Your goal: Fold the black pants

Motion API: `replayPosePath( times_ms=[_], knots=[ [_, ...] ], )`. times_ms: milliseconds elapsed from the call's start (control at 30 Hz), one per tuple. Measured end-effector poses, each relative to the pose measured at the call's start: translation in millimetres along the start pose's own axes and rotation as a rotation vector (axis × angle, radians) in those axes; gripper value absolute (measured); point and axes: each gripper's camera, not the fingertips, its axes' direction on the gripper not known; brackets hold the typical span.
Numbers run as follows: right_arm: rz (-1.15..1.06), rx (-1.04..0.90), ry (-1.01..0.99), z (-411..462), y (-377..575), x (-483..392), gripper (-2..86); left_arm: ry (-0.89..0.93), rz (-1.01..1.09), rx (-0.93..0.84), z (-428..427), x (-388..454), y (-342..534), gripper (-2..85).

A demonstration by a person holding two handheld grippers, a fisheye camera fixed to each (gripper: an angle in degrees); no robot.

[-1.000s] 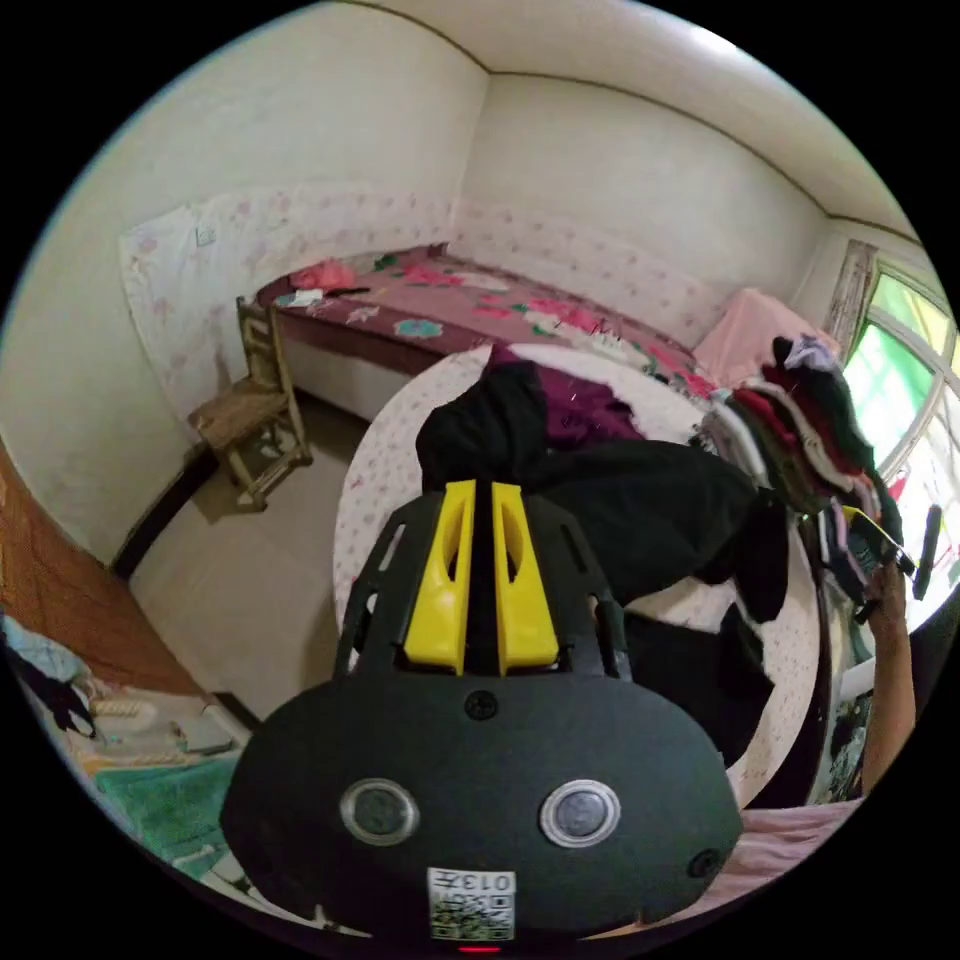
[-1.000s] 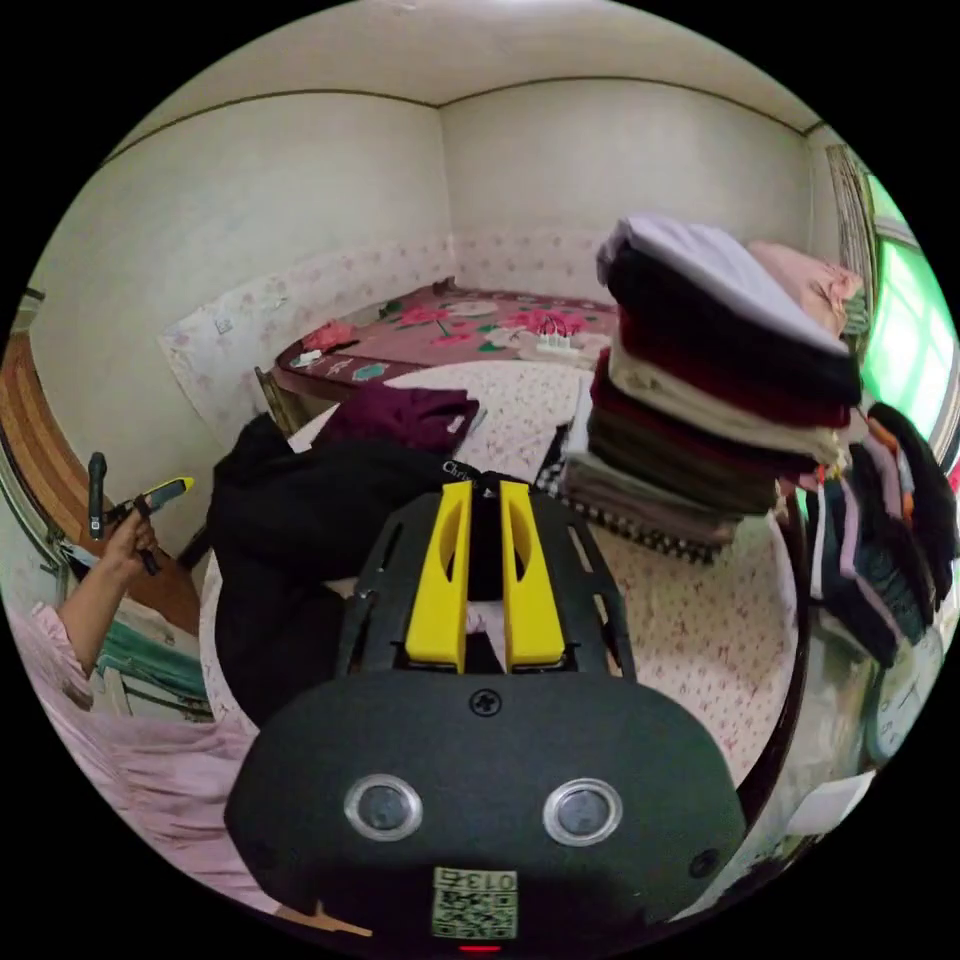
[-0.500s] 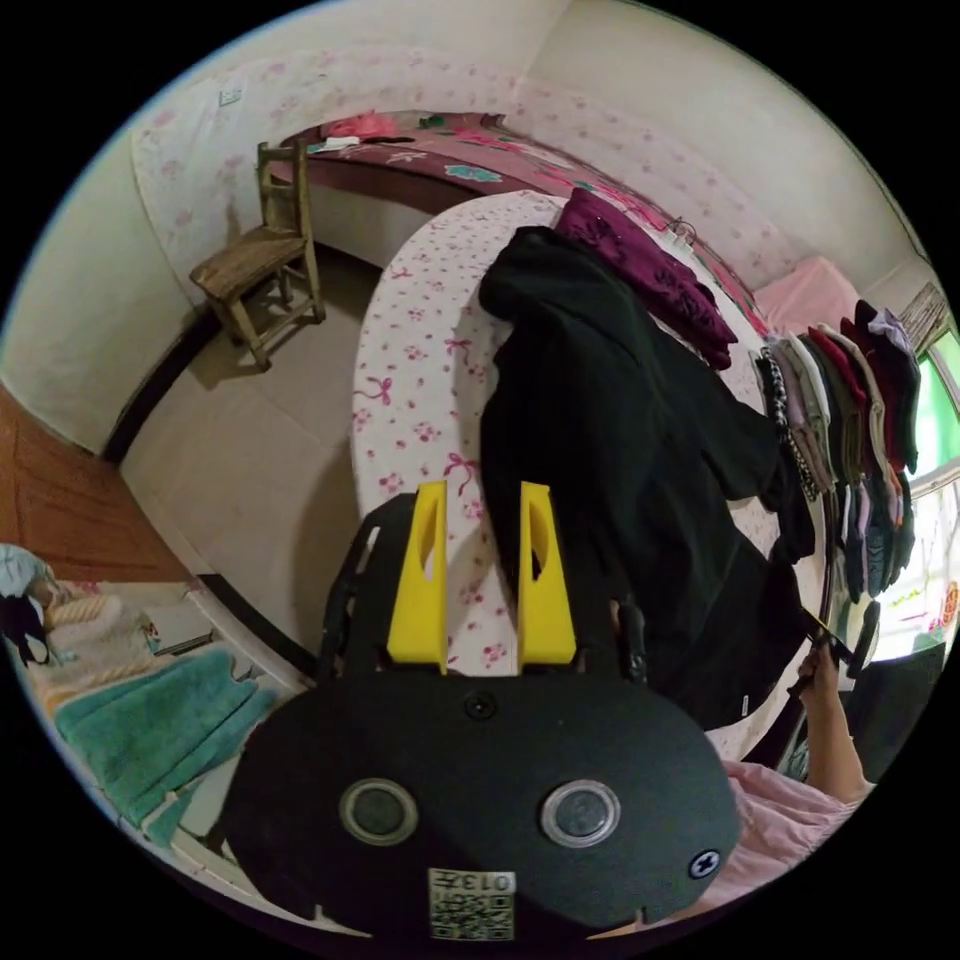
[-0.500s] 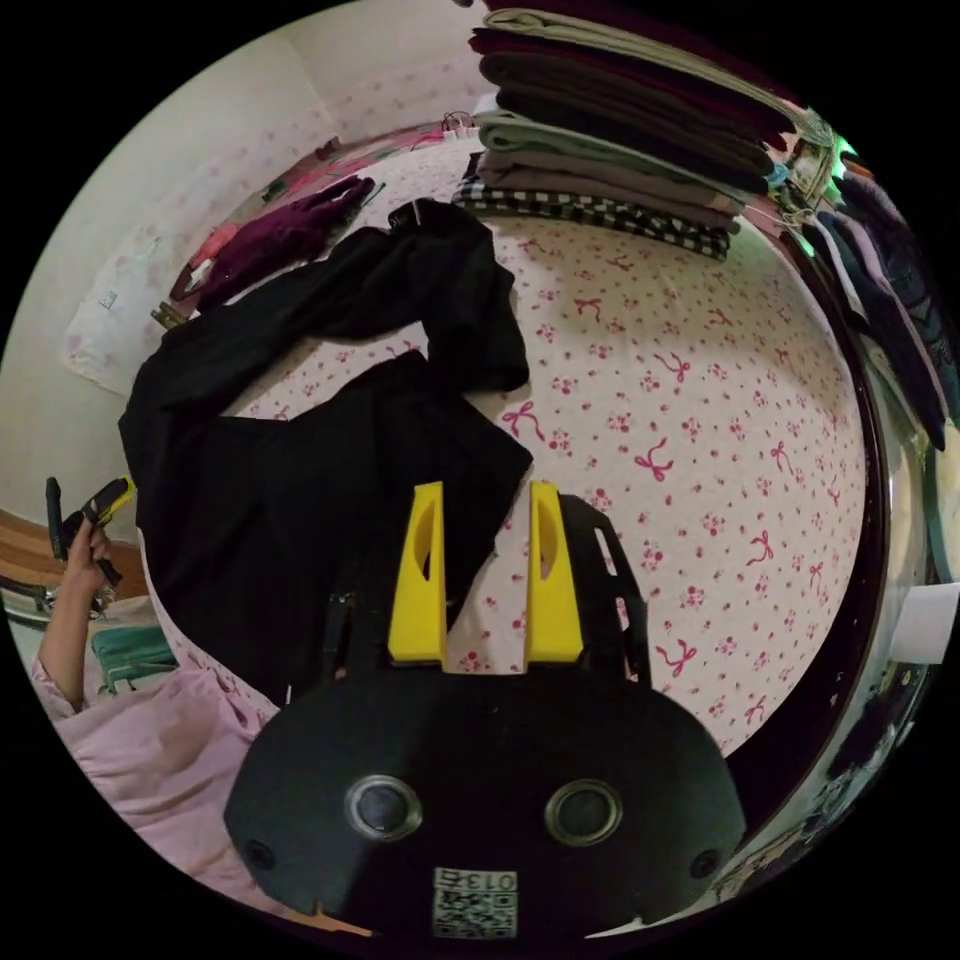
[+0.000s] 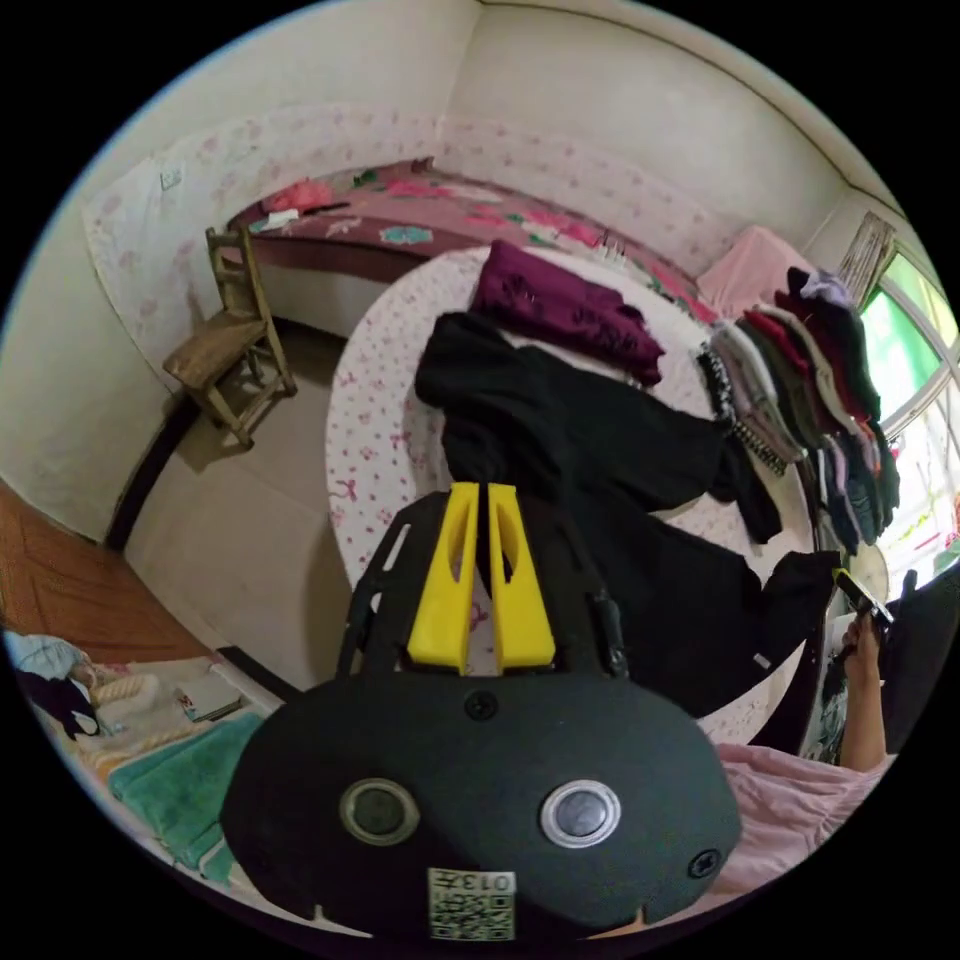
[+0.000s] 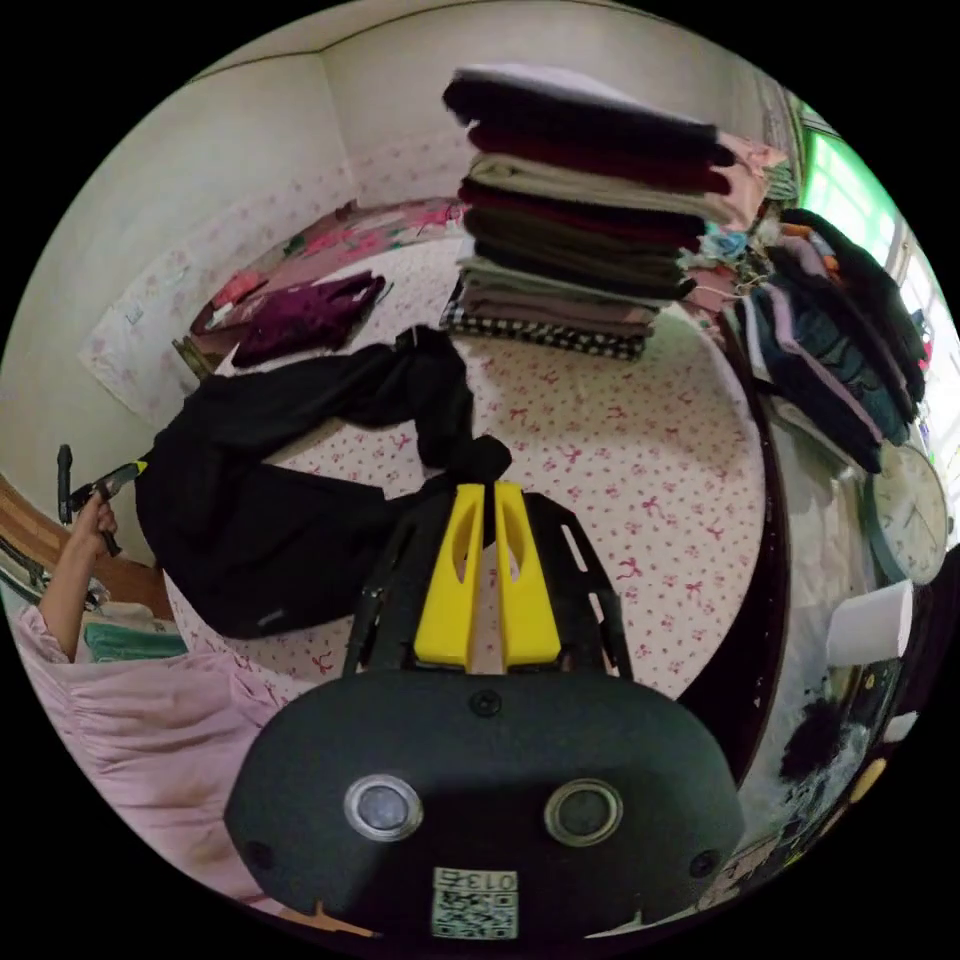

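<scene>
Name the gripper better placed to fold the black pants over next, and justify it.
Neither alone: left gripper and right gripper both look shut on edges of the black pants. The right probably leads, with bare tablecloth just ahead.

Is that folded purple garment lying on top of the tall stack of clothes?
No: the purple garment lies by itself on the flowered table, apart from the tall stack.

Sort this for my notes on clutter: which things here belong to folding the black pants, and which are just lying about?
Job:
black pants
left gripper, shut on them
right gripper, shut on them
round table

Lying about:
purple garment
stack of folded clothes
wooden chair
bed
</scene>
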Motion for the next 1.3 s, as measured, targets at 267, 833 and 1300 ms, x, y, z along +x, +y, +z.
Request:
replayPosePath(
  times_ms=[267, 833, 1300],
  knots=[
    [0.259, 0.091, -0.056, -51, 106, 94, 2.2, -0.030, -0.016, 0.105, -74, -30, 47, 0.5],
    [0.365, -0.088, 0.047, -21, 185, 137, 3.2, 0.007, -0.050, -0.206, 1, -57, 108, 1.6],
    [0.277, -0.071, 0.144, -13, 134, 103, 6.4, 0.095, -0.338, -0.027, 15, -131, 55, 11.6]
  ],
)
